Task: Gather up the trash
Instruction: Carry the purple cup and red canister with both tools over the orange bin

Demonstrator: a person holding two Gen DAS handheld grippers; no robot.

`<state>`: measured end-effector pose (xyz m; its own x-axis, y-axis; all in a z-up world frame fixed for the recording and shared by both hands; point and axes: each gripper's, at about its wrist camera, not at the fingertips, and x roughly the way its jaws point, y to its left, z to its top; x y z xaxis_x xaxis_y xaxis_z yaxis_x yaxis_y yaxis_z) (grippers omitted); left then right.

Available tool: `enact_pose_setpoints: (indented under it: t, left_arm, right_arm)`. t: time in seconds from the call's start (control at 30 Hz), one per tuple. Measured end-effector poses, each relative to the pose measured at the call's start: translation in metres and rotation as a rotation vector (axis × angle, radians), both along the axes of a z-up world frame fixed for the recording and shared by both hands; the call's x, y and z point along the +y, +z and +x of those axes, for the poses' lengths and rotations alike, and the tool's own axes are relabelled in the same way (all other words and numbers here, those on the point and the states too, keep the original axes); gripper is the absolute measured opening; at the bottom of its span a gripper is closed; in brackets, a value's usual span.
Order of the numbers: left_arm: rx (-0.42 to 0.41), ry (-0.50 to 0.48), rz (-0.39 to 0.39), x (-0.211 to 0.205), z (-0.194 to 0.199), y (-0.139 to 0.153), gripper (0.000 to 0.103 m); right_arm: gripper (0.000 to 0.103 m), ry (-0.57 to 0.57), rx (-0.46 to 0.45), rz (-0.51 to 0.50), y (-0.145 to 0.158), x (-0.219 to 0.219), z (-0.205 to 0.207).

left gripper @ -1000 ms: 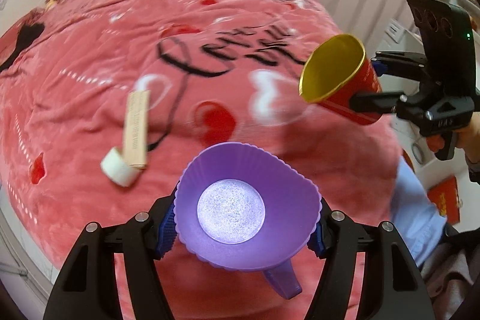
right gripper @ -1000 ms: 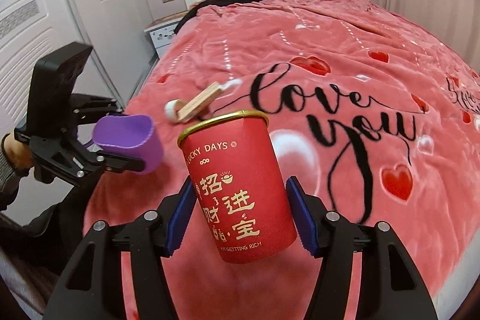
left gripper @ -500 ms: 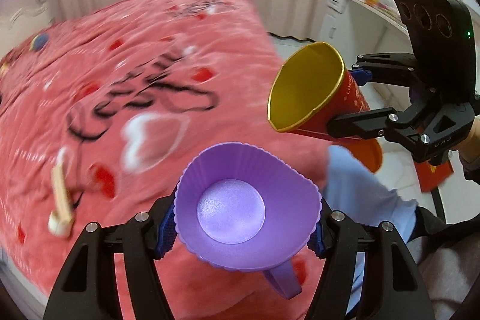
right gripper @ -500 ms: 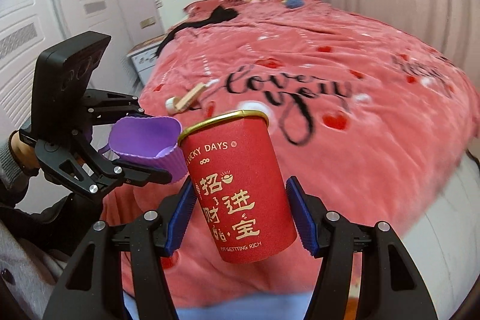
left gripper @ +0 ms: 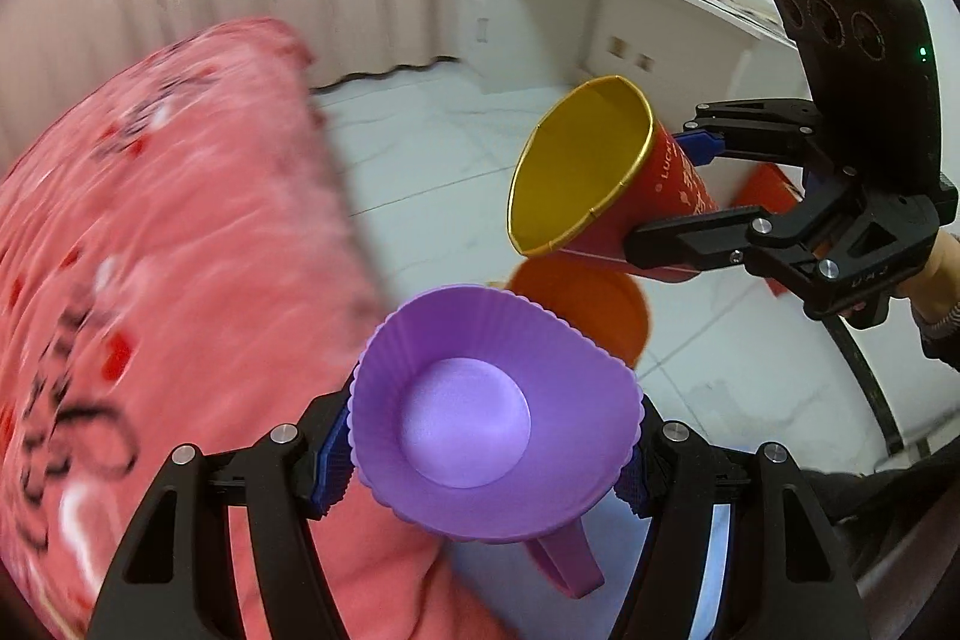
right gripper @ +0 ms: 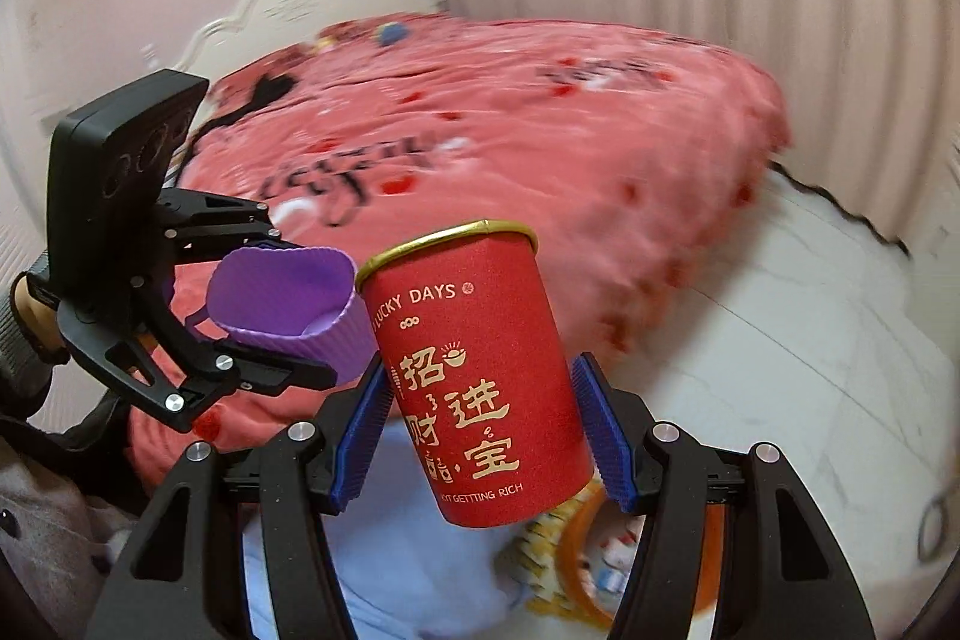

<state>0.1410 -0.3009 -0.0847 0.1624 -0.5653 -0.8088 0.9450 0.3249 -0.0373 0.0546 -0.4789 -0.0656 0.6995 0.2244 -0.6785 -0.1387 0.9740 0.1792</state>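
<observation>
Purple fluted silicone cup [left gripper: 498, 418] sits clenched in the left gripper [left gripper: 486, 454] above the round orange bin [left gripper: 606, 304] on the floor, while the right-wrist view shows the red paper cup with gold rim [right gripper: 480, 376] grasped by the right gripper [right gripper: 480, 436], both collected, neither yet dropped in.

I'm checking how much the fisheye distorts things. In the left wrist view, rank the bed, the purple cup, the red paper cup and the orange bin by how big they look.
1. Bed
2. Purple cup, though it is nearest the lens, which inflates it
3. Red paper cup
4. Orange bin, mostly hidden behind both cups, so its rank is unsure
</observation>
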Motion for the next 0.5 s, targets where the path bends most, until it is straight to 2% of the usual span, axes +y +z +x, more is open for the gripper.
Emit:
enact_pose_setpoints:
  t: [0.27,0.5]
  left_arm:
    - [0.043,-0.157,0.013,-0.083,-0.014,-0.023,0.068]
    - [0.096,-0.243,0.049,-0.142,-0.021,-0.058,0.068]
  right_arm:
    - [0.061,-0.21,0.037,0.02,-0.023,-0.086,-0.049]
    - [0.061,-0.326,0.095,0.054,-0.058,-0.139,-0.071]
